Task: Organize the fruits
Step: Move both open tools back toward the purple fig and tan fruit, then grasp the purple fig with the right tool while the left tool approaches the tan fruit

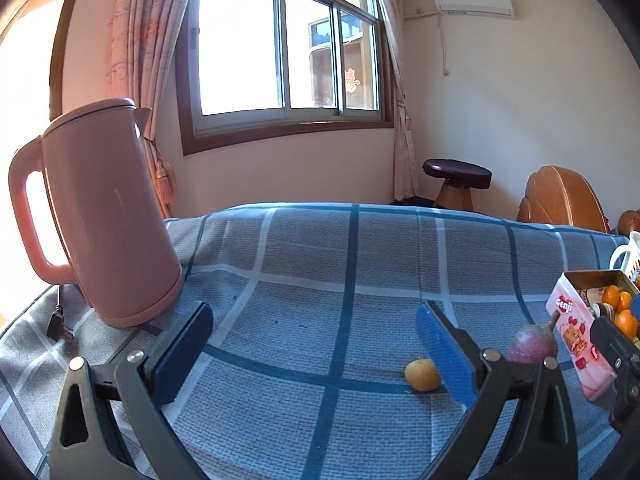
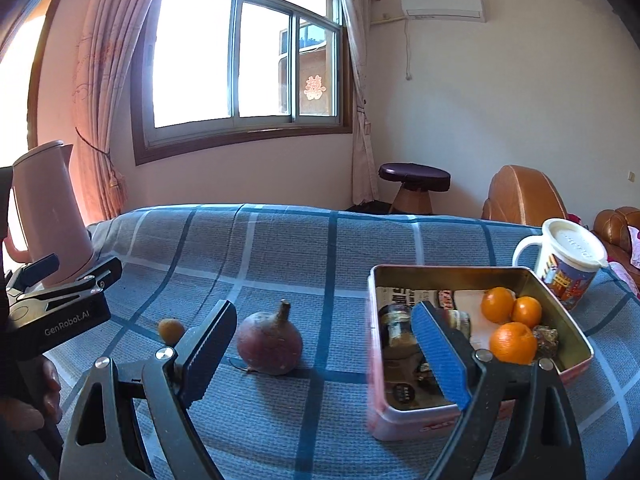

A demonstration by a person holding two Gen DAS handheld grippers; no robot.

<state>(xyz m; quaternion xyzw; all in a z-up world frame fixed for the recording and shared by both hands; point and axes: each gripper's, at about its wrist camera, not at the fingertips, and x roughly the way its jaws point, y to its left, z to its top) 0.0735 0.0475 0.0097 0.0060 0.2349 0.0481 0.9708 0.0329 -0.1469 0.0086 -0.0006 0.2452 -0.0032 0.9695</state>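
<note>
Checked tablecloth [image 2: 280, 240], purple-red fruit [image 2: 269, 338] ahead between wide-open, empty right claw [image 2: 326, 354] jaws, untouched.

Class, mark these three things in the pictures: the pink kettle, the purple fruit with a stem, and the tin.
Pink kettle [image 1: 112, 216], left wrist view, middle of its body.
Purple fruit [image 2: 269, 344], right wrist view, middle of its skin.
Tin [image 2: 452, 270], right wrist view, far inner wall.

cloth [image 2: 280, 248]: grey-blue weave, checked in dark blue and white lines. kettle [image 1: 108, 216]: plain pink. tin [image 2: 404, 420]: pink outside (gold inside). oranges [image 2: 512, 342]: bright orange. round fruit [image 2: 269, 342]: dull reddish-purple. pads [image 2: 438, 354]: blue.
</note>
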